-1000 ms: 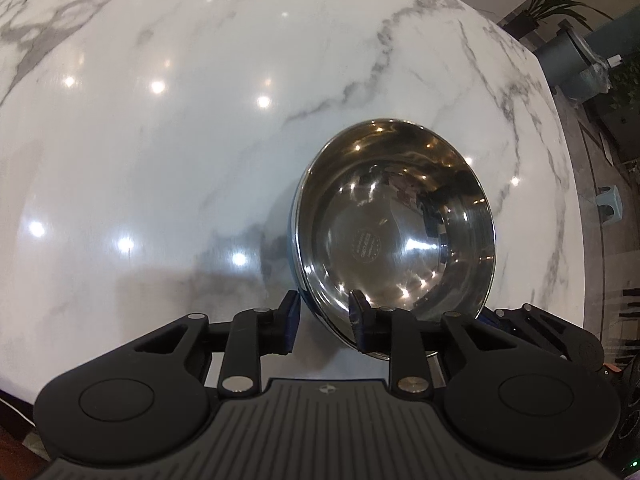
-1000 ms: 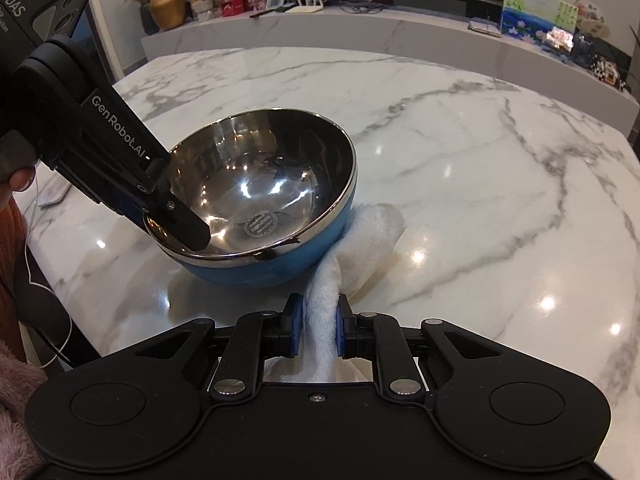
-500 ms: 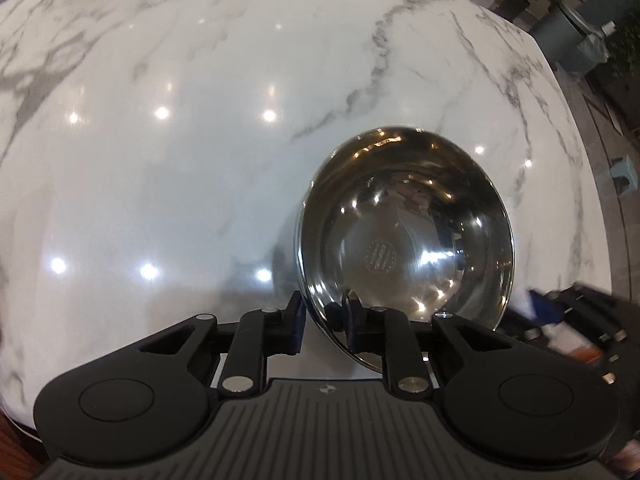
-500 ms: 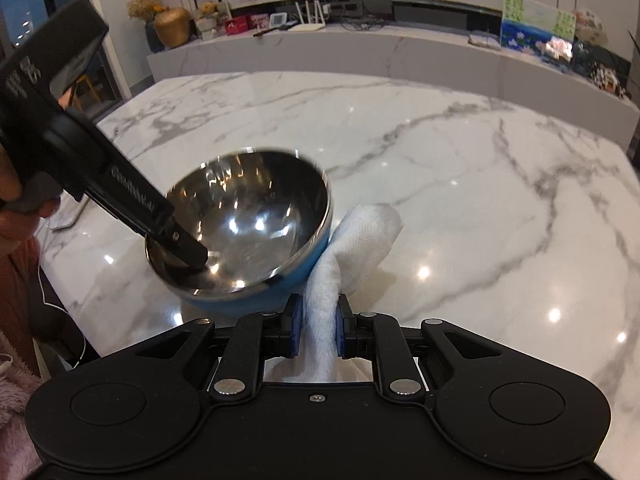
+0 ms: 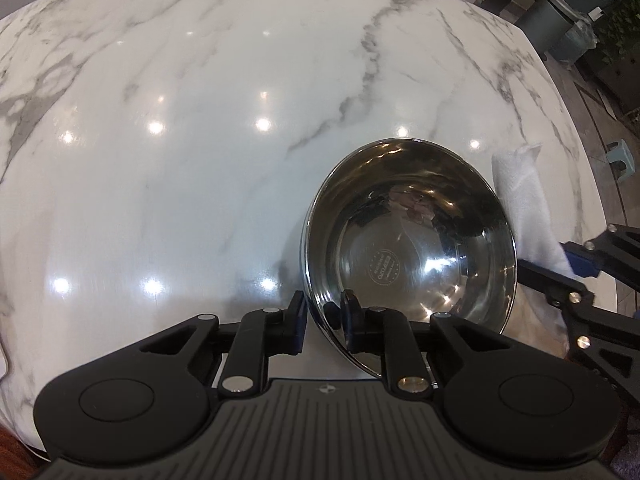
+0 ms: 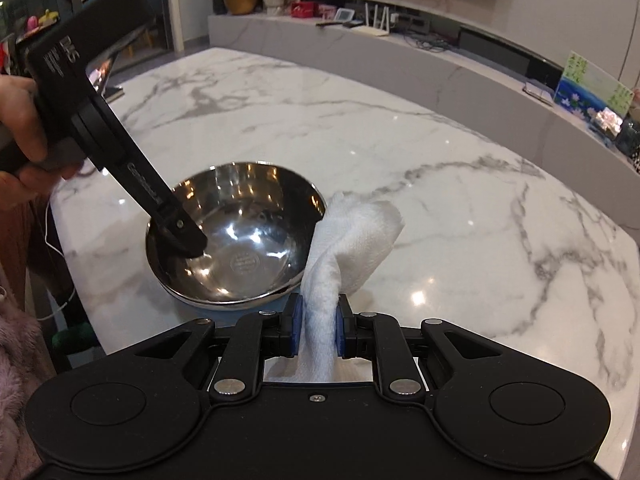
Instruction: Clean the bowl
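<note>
A steel bowl [image 5: 412, 240] with a blue outside is held tilted above the marble table; it also shows in the right wrist view [image 6: 240, 240]. My left gripper [image 5: 323, 320] is shut on the bowl's near rim, one finger inside and one outside; in the right wrist view it [image 6: 182, 236] reaches in from the left. My right gripper [image 6: 316, 330] is shut on a white cloth [image 6: 352, 240], which hangs just right of the bowl and touches its rim. The cloth [image 5: 524, 208] and right gripper [image 5: 576, 276] show at the right in the left wrist view.
The white marble table [image 6: 440, 184] spreads around the bowl, with its edge at the left [image 6: 80, 280]. A long marble counter [image 6: 400, 52] with small items stands behind it. Plants and bins [image 5: 560, 12] stand beyond the table's far corner.
The left gripper has lifted the bowl off the table and tilted it. The right gripper has risen with the cloth, which now stands beside the bowl's rim.
</note>
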The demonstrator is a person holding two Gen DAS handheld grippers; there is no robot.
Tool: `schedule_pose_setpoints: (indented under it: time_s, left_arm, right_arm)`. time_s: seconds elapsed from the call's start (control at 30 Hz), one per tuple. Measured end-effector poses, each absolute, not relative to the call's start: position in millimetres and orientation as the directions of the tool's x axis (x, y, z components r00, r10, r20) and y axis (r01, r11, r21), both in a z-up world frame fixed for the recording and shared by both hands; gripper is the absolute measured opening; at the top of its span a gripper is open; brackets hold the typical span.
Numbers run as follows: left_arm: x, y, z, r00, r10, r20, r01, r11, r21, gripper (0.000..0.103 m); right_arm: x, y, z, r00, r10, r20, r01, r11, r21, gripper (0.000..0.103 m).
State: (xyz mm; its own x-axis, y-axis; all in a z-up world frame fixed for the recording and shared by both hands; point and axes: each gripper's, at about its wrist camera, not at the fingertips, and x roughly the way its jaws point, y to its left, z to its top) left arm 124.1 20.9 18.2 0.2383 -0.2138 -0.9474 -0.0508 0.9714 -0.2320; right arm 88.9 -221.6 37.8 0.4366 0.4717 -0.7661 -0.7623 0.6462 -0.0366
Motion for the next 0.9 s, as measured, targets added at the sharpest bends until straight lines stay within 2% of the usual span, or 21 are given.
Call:
schedule_pose_setpoints:
  time_s: [0.43, 0.73, 0.9]
  left_arm:
    - [125.6, 19.4, 17.5, 0.238, -0.207, -0.949, -0.034, 0.975, -0.221, 0.016]
    - [121.1, 17.0, 18.7, 0.323, -0.196, -0.926, 0.069, 0.981, -0.183, 0.017]
    - [117.1, 23.5, 15.0, 0.350, -0.234, -0.907, 0.054, 0.972, -0.230, 0.019]
  right_arm:
    - [89.1, -200.3, 10.9, 0.364, 0.409, -0.837, -0.809, 0.585, -0.065, 0.015]
    - [87.4, -193.0, -0.8, 0.335, 0.369, -0.867, -0.814, 0.577, -0.069, 0.015]
    - [90.5, -201.1, -1.8, 0.328, 0.391, -0.860, -0.782, 0.623, -0.015, 0.015]
